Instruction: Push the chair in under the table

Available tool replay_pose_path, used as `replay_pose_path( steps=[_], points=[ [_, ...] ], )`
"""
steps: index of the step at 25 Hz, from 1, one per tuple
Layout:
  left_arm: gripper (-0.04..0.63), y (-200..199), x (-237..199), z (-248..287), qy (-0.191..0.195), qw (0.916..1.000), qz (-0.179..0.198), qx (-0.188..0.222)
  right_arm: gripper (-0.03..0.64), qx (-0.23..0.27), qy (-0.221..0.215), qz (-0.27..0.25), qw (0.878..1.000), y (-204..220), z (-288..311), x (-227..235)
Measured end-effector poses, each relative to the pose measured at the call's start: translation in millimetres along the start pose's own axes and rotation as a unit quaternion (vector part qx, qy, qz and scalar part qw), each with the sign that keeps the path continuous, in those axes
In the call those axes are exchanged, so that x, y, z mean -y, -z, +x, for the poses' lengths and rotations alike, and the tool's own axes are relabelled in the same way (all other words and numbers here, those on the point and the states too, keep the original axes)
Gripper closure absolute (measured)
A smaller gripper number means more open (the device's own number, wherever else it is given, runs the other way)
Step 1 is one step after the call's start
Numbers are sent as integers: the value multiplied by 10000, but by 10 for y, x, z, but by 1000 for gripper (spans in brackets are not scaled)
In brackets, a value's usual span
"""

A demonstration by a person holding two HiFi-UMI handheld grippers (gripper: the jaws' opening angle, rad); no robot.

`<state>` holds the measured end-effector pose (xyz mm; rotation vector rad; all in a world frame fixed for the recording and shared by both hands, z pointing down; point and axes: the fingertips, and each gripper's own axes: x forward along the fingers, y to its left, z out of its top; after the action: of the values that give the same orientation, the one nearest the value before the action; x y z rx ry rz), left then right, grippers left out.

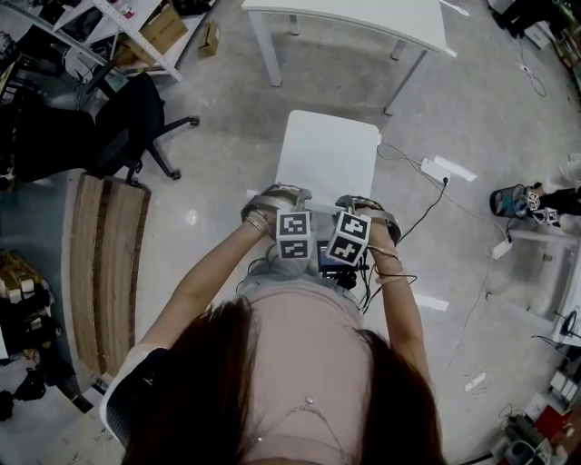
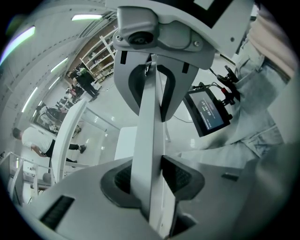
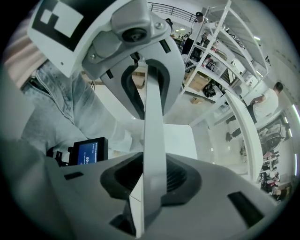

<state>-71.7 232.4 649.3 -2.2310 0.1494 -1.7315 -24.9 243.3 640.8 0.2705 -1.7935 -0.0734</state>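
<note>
A white chair point(image 1: 329, 150) stands on the floor in front of me, its seat facing a white table point(image 1: 363, 18) farther ahead. Both grippers sit side by side on the top of its backrest. My left gripper point(image 1: 277, 195) has the thin white backrest edge point(image 2: 147, 140) between its dark pads, which press on it. My right gripper point(image 1: 365, 203) grips the same backrest edge point(image 3: 154, 131) in the same way. The seat shows beyond the jaws in both gripper views point(image 2: 125, 143) point(image 3: 180, 140). There is bare floor between the chair and the table.
A black office chair point(image 1: 136, 118) and a wooden panel point(image 1: 104, 263) are at the left, with shelving point(image 1: 136, 27) behind. A power strip with cables point(image 1: 436, 171) lies on the floor to the right of the chair. A small screen point(image 3: 86, 152) hangs at the person's waist.
</note>
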Motion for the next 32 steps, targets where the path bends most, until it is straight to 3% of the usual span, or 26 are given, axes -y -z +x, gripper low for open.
replay_pose_path(
  steps=[32],
  points=[
    [443,160,-1117,340,228,9996,30,135,472,-62,-148,366,9992,-71,264,1125]
  ],
)
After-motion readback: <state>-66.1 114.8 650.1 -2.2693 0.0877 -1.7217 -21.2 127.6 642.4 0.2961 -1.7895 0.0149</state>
